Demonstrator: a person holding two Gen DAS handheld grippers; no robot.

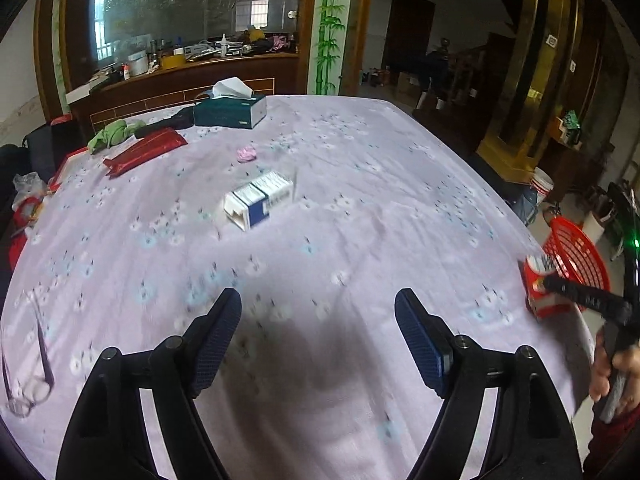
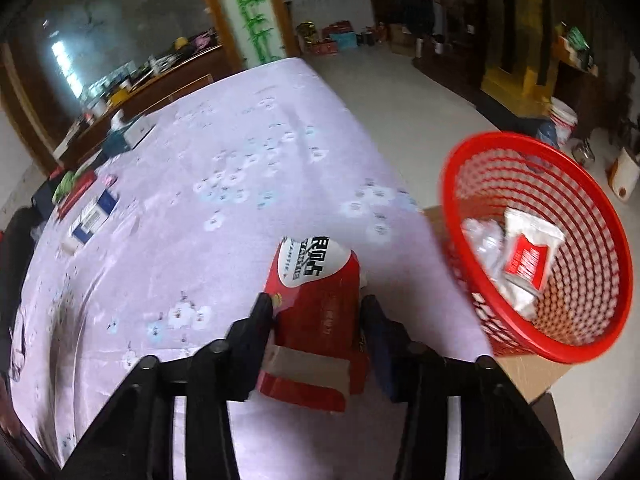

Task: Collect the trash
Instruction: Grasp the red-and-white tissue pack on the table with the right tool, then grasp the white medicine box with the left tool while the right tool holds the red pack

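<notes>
Carrying a red carton (image 2: 316,312) toward the red basket (image 2: 592,344), judging by the task and the layout; keeping the squeeze firm but light enough not to crush the thin card, and lifting high enough to clear the basket's near rim before letting go over its middle, not its edge, since the basket is sitting tilted on a cardboard box (image 2: 520,376) beside the table (image 2: 240,152) and could tip under a knock. Clamping the carton between both fingers of the right gripper (image 2: 318,312), jaws narrowed to the carton's width, one pad pressing each side, printed white end pointing away from the camera, open flap end lying back toward the wrist. Hanging just left of the basket, close to its rim but not yet over the opening; already holding some white wrappers inside the basket. Holding the left gripper (image 1: 318,332) wide apart and gripping nothing, hovering above bare tablecloth, well left of the basket. Lying farther left of the basket, mid-table and well clear of those open jaws, a blue and white box (image 1: 258,198), with a small pink crumple (image 1: 246,154) just beyond it; probably the next pieces to gather.
</notes>
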